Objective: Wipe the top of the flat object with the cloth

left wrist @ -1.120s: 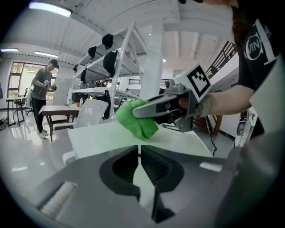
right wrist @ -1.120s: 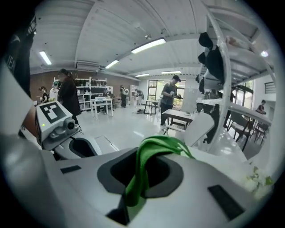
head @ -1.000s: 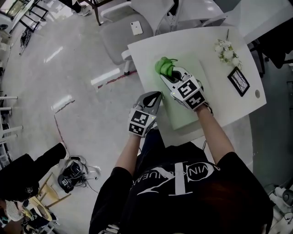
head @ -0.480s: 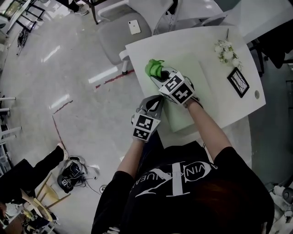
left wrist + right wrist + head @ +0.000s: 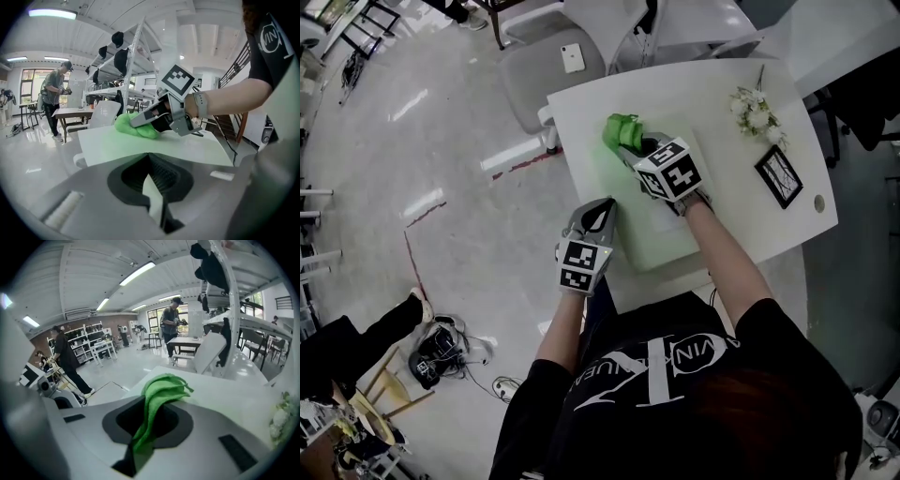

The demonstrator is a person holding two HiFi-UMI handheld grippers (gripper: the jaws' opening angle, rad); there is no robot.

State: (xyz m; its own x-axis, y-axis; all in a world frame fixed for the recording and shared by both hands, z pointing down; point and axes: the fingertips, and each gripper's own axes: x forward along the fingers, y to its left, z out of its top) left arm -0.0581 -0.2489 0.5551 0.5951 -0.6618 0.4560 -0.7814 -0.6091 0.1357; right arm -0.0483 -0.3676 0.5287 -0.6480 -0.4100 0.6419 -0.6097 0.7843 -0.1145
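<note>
On the white table [image 5: 703, 89], the pale green flat object [image 5: 661, 230] is being clamped at its left edge by the left gripper [image 5: 602, 214]. It is being judged stiff but liable to slide. At its far corner, the cloth [image 5: 622, 131], soft and light, is being pinched by a bunched fold in the right gripper [image 5: 630, 150].

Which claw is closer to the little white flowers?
Right. The right claw, holding the green cloth, is mid-table, left of the white flowers. The left claw pinches the flat board at its near-left edge, farther off.
</note>
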